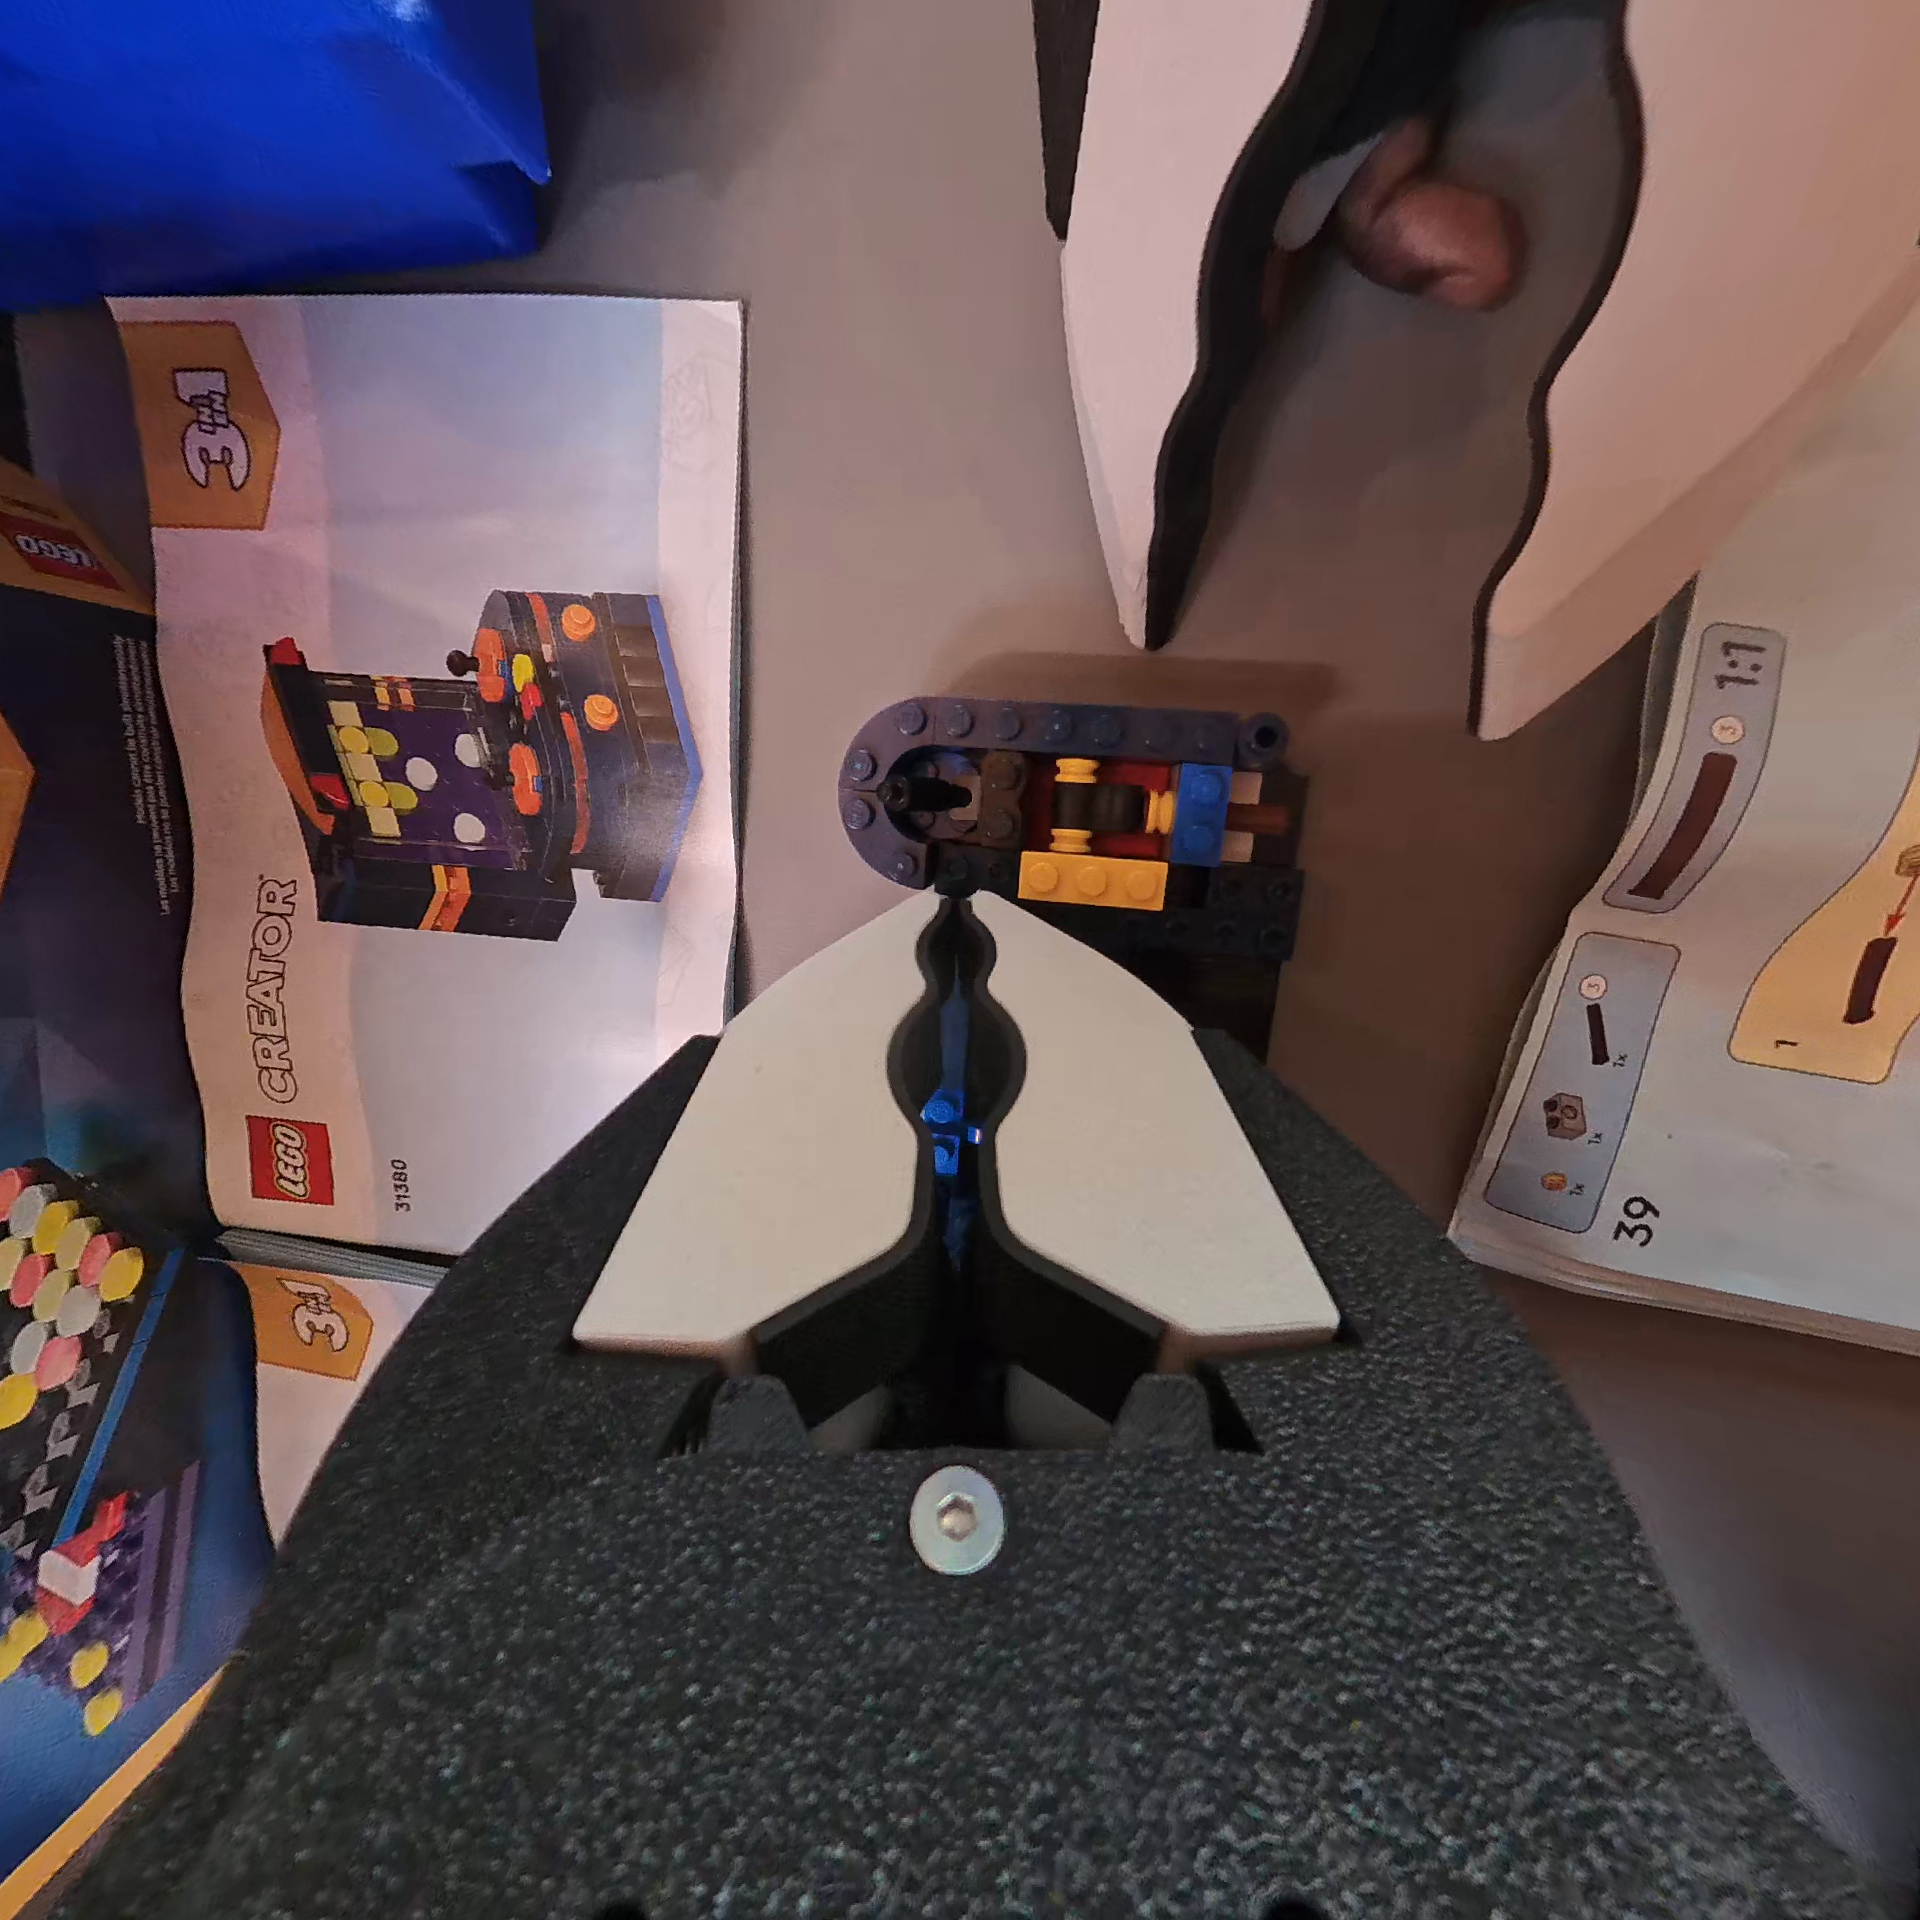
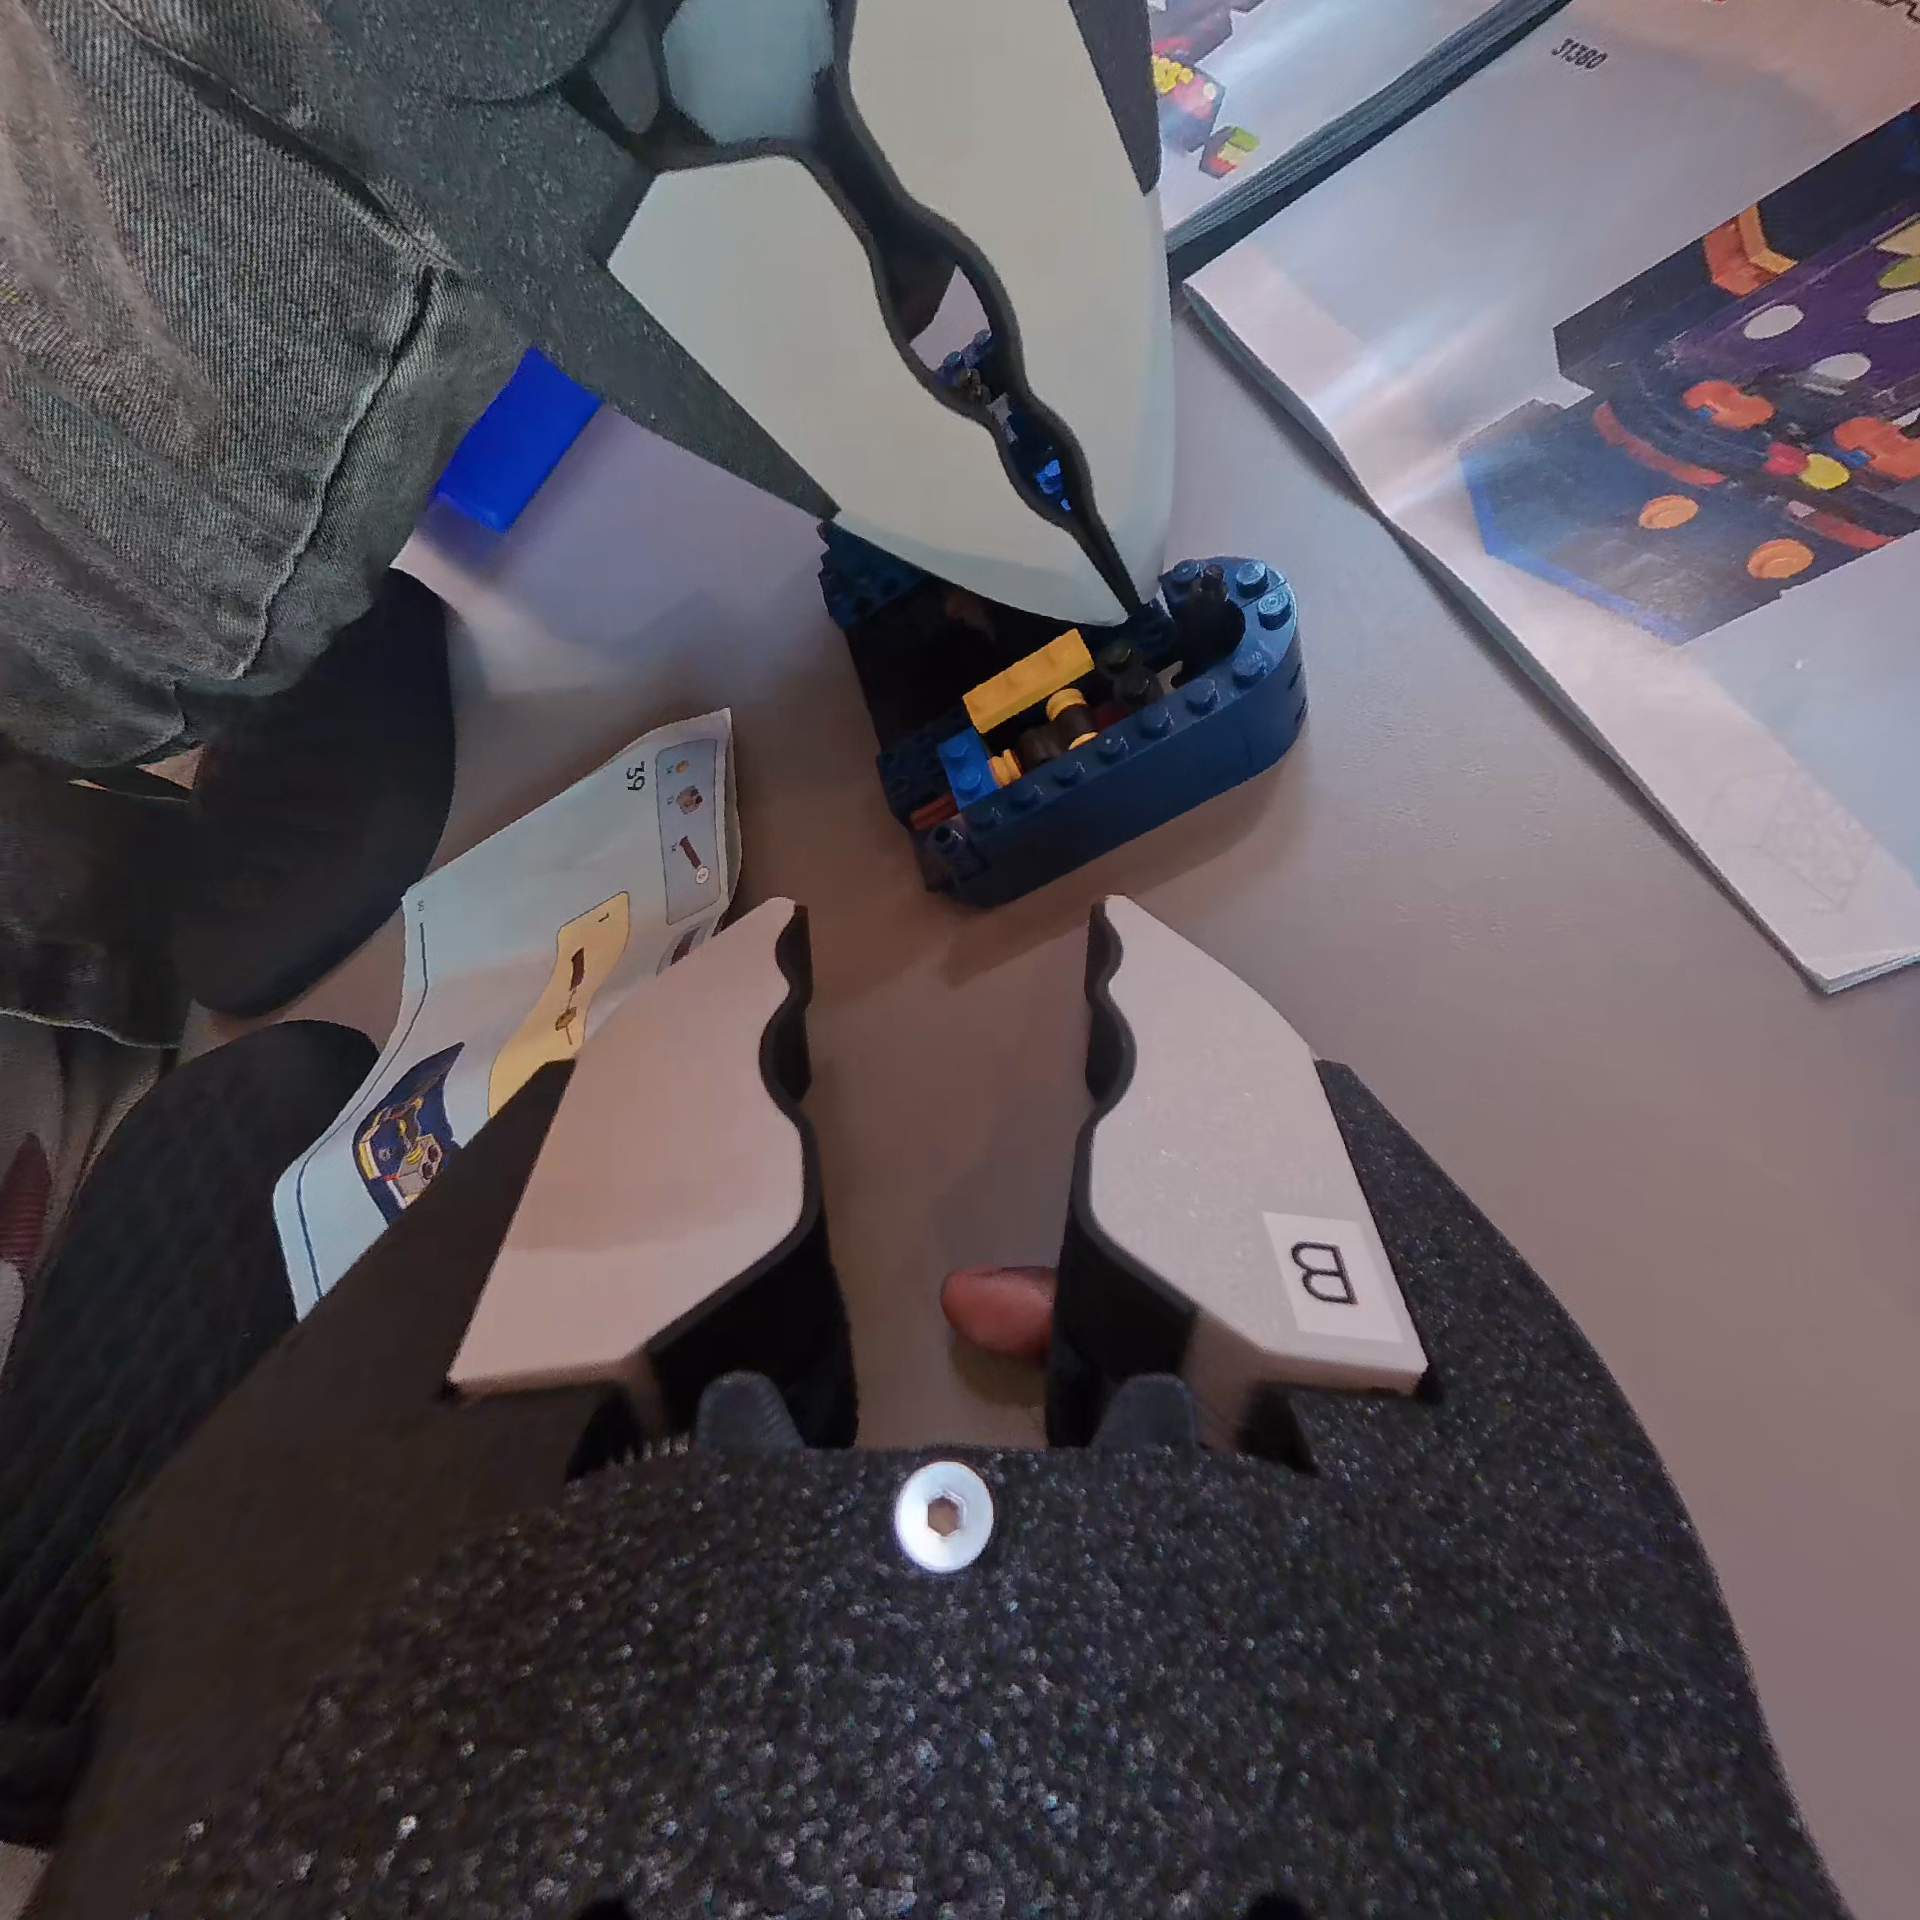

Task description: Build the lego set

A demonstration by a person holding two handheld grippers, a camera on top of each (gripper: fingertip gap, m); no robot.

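Left wrist view: my left gripper is closed, tips just touching the near edge of the dark-blue brick model on the table, between the closed booklet and the open instruction page.

Right wrist view: my right gripper is open and bare, just short of the model.

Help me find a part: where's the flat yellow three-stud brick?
The flat yellow three-stud brick sits inside the dark-blue brick boat hull, on its edge nearest the left gripper.
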